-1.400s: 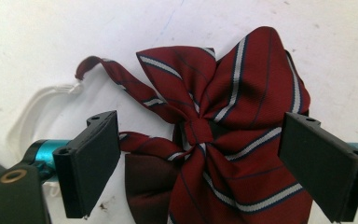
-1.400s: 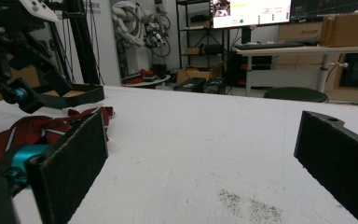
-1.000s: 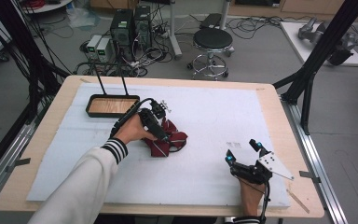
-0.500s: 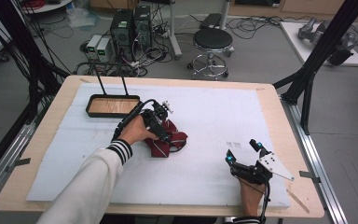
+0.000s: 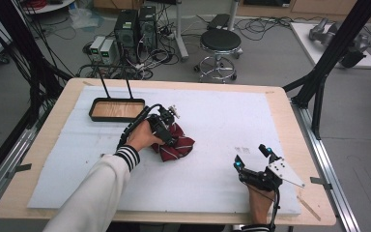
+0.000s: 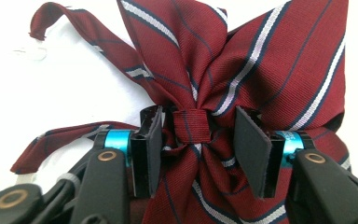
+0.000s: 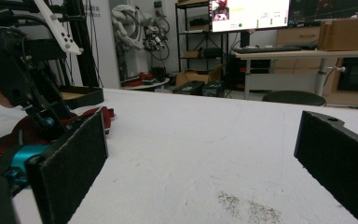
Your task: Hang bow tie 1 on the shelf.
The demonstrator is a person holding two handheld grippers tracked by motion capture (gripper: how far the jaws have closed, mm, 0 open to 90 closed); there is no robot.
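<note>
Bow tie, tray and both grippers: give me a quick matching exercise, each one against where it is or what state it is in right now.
Things:
1. bow tie
2. tray
3. left gripper
4. right gripper

Places or states:
A. jaws wide open over bare white mat, near the table's front right
B. striped maroon, lying mid-table on the mat
C. nothing in it, at the mat's far left corner
D. jaws have just been closing either side of the centre knot, one pad not yet touching

Pairs: 1-B, 2-C, 3-D, 4-A
</note>
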